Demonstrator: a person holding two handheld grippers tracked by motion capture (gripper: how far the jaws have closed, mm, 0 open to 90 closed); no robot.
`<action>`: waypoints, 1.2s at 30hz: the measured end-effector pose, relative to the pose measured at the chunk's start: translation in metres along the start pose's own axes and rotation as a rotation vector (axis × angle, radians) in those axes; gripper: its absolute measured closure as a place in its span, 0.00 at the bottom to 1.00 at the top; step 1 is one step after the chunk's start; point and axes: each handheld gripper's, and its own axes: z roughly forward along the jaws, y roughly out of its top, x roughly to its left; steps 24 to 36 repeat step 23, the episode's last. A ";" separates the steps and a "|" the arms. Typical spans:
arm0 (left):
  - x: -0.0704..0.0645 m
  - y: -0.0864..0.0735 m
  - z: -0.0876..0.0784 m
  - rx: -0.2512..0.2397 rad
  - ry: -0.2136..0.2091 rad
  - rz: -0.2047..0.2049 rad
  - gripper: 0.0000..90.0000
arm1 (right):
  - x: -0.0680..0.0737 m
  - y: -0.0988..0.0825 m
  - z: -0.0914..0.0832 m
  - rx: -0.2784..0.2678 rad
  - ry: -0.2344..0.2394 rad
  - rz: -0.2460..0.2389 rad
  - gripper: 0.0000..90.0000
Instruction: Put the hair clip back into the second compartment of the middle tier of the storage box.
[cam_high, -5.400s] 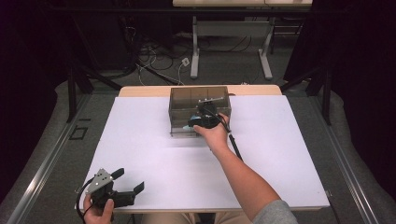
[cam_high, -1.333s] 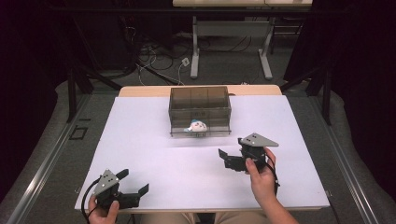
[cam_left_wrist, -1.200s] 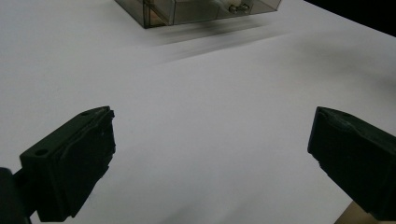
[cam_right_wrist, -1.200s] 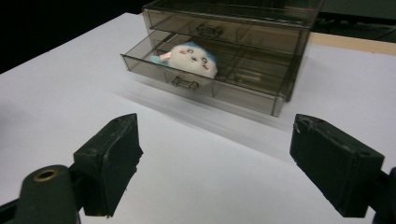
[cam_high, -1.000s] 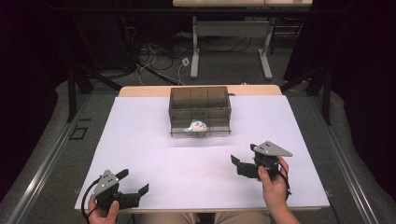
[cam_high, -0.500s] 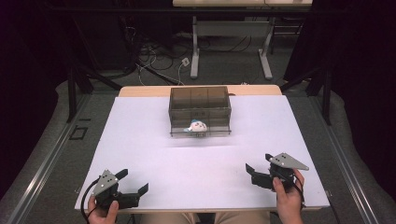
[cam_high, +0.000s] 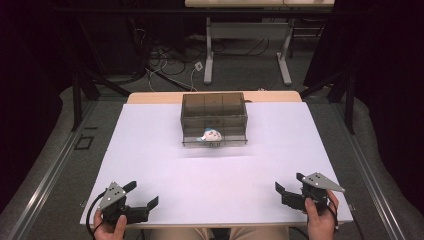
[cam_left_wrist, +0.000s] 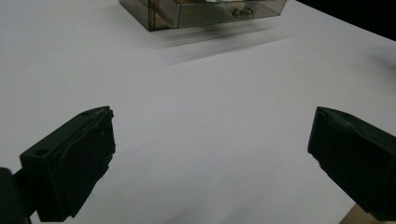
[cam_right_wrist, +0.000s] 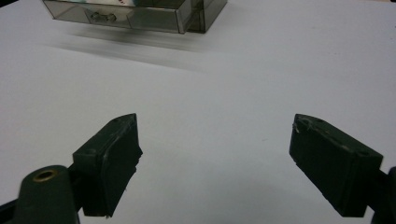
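**Toy sits in an open drawer**

Both grippers, left and right, rest wide apart, empty, near the table edge. The toy lies in the box's pulled-out drawer, which looks easy to snag.

— What are those things in your hands made of?

— My left gripper is black, with two blocky matte jaws, a grey three-cornered plate on top and a dark cable looping at lower left.

— And the other?

— My right gripper matches it; a brass-ringed hole shows at lower left of its view. I'm wearing tan trousers.
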 end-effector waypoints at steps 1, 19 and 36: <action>0.000 0.000 0.000 0.000 -0.001 -0.001 0.01 | -0.001 -0.002 0.002 -0.030 -0.007 0.015 0.18; 0.001 0.000 -0.001 -0.001 0.011 0.003 0.01 | -0.011 -0.017 -0.006 0.002 -0.019 0.049 0.18; 0.001 0.000 -0.001 -0.002 0.011 -0.004 0.01 | -0.010 -0.019 -0.006 0.002 -0.011 0.051 0.18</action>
